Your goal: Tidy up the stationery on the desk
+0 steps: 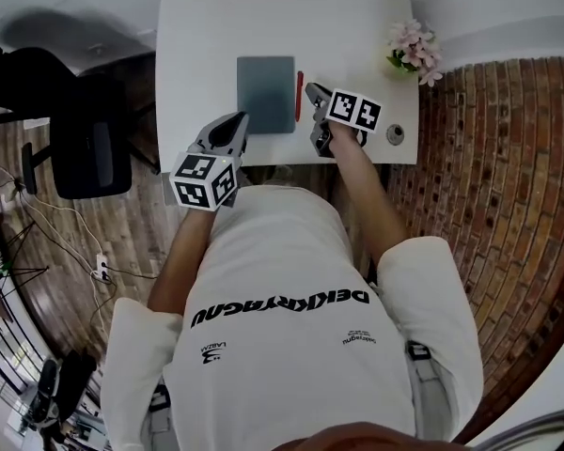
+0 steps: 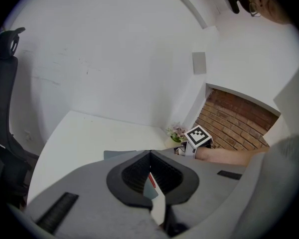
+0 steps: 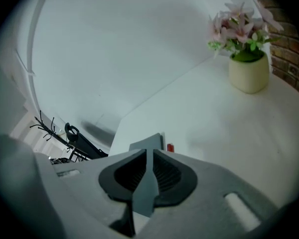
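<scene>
A grey notebook [image 1: 265,92] lies flat in the middle of the white desk [image 1: 216,36]. A red pen [image 1: 300,96] lies along its right edge. My left gripper [image 1: 237,122] hovers at the desk's near edge, just left of the notebook's near corner, shut with nothing between its jaws. My right gripper [image 1: 313,92] is just right of the pen, also shut and empty. In the left gripper view the notebook [image 2: 117,154] and a bit of the pen [image 2: 151,179] show past the closed jaws. The right gripper view shows the notebook's corner [image 3: 148,142] and the pen's tip [image 3: 170,147].
A cream pot of pink flowers [image 1: 414,50] stands at the desk's far right corner. A small round grey object [image 1: 395,134] sits near the right front edge. A black office chair [image 1: 85,130] stands left of the desk. A brick wall [image 1: 508,186] runs along the right.
</scene>
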`<state>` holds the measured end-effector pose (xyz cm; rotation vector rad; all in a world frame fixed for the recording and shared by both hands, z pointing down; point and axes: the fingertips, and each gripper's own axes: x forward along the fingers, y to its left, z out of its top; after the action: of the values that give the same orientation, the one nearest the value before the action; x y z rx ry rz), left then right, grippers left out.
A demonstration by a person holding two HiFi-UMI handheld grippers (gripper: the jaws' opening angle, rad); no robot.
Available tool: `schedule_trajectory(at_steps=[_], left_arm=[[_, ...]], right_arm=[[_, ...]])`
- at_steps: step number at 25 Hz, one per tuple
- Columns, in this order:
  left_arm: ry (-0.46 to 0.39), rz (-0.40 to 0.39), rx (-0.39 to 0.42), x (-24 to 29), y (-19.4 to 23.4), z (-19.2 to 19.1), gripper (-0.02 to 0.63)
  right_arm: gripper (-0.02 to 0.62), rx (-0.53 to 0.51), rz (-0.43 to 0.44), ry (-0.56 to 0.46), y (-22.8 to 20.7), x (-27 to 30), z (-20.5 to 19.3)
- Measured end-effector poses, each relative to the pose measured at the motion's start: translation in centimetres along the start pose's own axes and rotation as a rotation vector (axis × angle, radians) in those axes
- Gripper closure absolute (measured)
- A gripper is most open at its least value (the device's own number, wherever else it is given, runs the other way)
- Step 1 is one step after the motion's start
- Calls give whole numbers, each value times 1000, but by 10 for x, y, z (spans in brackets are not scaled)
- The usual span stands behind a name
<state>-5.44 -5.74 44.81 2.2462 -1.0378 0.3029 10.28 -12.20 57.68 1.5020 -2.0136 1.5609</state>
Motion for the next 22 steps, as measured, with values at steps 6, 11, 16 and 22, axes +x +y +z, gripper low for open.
schedule_trajectory(at_steps=[6,11,16,22], left_arm=[[-33,-23,33,1,-10,17,607],[-68,-36,71,0,-18,32,607],[-96,-37,102,-1,-22,42,608],[-113,-33,152,-1,-27,49,607]], right_arm=[[595,-45,11,-145,37,-38,22],[598,-184,23,-264,81,-70,37],[598,-320,45,-323,117,-88,32],[598,-409,62,-397,138,-106,33]])
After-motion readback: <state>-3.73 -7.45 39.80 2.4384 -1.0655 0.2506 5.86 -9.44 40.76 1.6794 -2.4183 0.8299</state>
